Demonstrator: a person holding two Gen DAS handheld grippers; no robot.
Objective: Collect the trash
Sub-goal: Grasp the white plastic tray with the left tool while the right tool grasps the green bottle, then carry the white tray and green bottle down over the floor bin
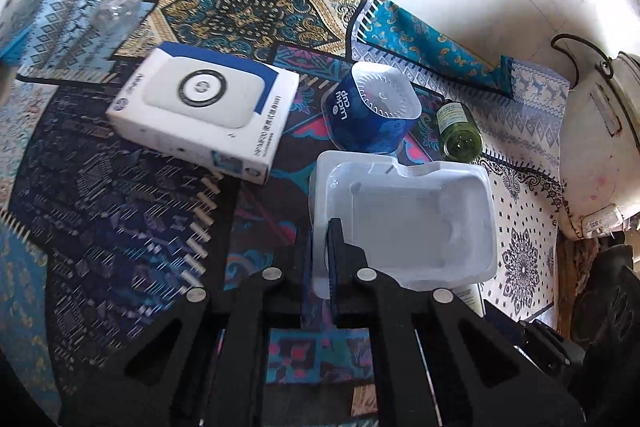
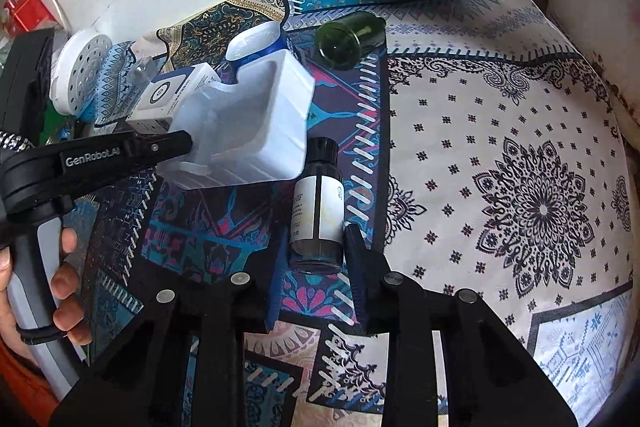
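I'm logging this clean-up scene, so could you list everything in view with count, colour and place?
Plastic tray: one, white, clamped at its edge by the left gripper.
Dark bottle: one, white label, black cap, between the right jaws.
Green bottle: one, lying beyond the tray.
Cup: one, blue, on its side beside the green bottle.
Box: one, white and blue, left of the cup.
Perforated disc: one, white, far left.
Cloth: one, patterned, under everything.
Left gripper: black.
Right gripper: black.
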